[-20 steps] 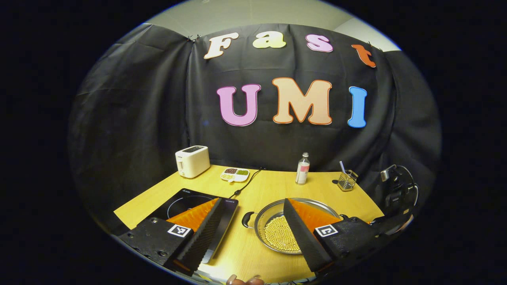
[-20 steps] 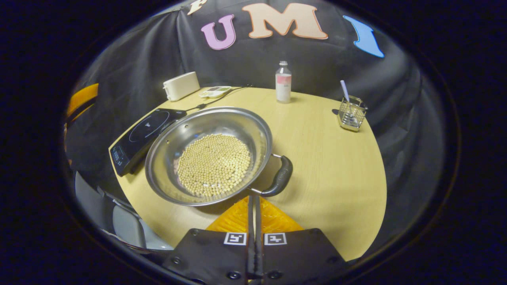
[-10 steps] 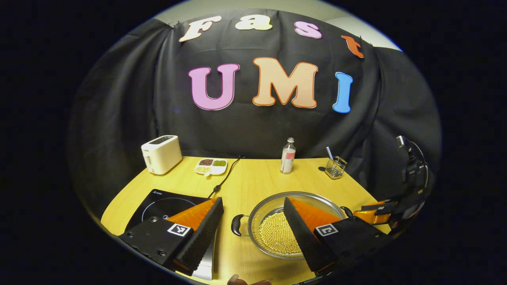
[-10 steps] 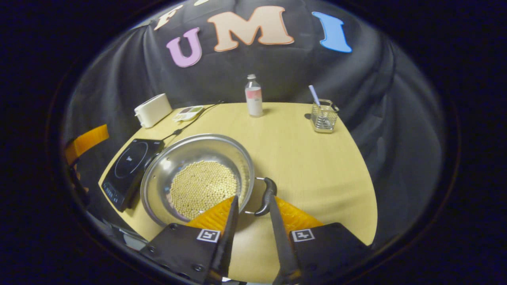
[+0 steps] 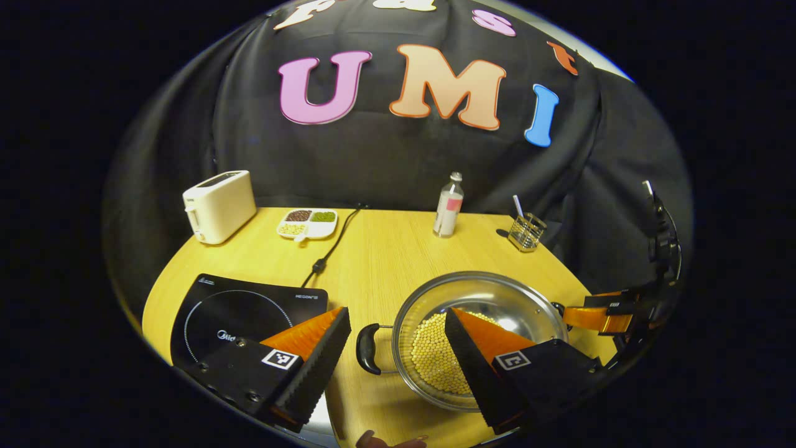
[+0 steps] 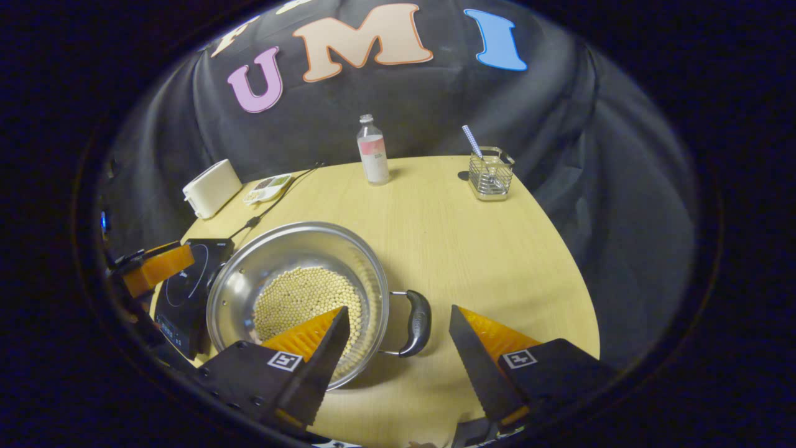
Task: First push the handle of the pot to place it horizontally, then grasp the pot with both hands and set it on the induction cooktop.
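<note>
Two open grippers flank the pot (image 6: pixel 298 292) on the table (image 6: pixel 497 249): left gripper (image 5: pixel 398 339) spread around its near handle (image 5: pixel 367 348), right gripper (image 6: pixel 398 339) around the other handle (image 6: pixel 418 322), apparently readying a lift toward the cooktop (image 5: pixel 242 308) just beside it.

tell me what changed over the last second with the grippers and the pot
The right gripper, shut a second ago just short of the pot's right handle, has opened wide and now straddles that handle without touching it. The left gripper stayed open and closed in on the left handle. The pot kept its place beside the cooktop, beans still inside.
</note>
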